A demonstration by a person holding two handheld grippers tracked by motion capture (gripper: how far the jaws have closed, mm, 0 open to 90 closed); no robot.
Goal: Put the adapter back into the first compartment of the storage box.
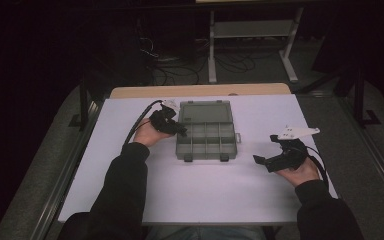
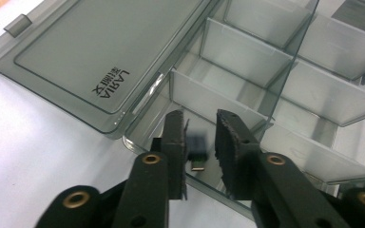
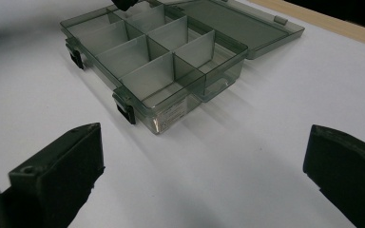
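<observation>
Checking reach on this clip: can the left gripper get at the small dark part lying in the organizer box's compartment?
Probably yes. The left gripper hangs open right above the small dark part, the organizer box has its lid swung flat open, and nothing sits between.

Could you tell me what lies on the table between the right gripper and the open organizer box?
Nothing: the high view shows bare white tabletop between the right gripper and the organizer box.

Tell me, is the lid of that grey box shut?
No, the lid lies flat on the table behind the box, so the compartments stand uncovered.
</observation>
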